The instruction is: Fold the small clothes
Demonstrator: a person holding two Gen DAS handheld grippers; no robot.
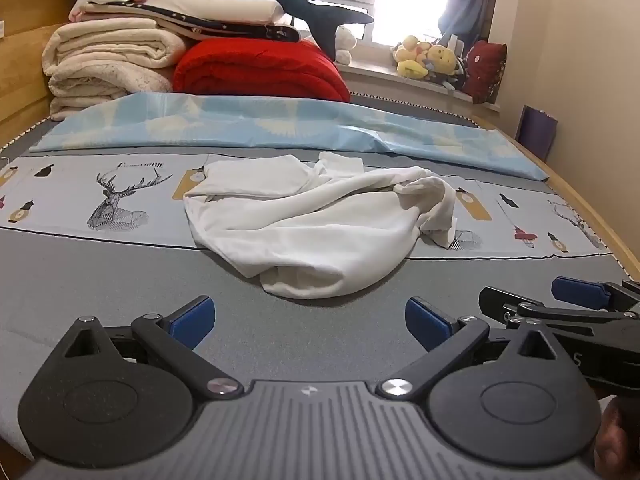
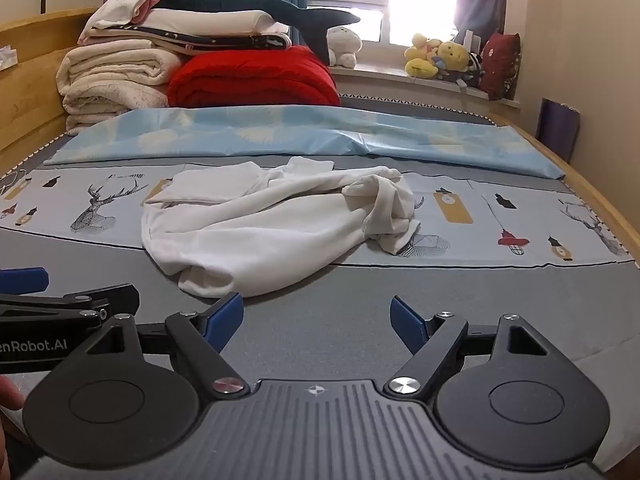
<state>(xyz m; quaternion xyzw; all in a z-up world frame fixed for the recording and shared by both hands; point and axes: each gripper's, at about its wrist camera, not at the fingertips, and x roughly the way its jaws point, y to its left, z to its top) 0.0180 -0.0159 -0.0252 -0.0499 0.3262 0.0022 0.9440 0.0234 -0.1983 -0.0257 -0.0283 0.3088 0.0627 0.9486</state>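
The left gripper (image 1: 308,320), black-armed with blue pads, hovers with jaws wide apart and empty just short of the crumpled white cotton garment (image 1: 316,220). The right gripper (image 2: 318,320) hovers beside it, jaws likewise apart. The garment lies on the grey bedspread (image 1: 120,280), well before the folded red quilt (image 1: 260,70).

One crumpled white garment (image 1: 312,224) near the middle of the bed. Two grippers: the left gripper (image 1: 310,320) and the right gripper (image 2: 316,320), side by side at the near edge. One red quilt (image 1: 260,68) far left, one dark plush shark (image 1: 272,0) above it. One light blue sheet (image 1: 280,128) spread across the far side.
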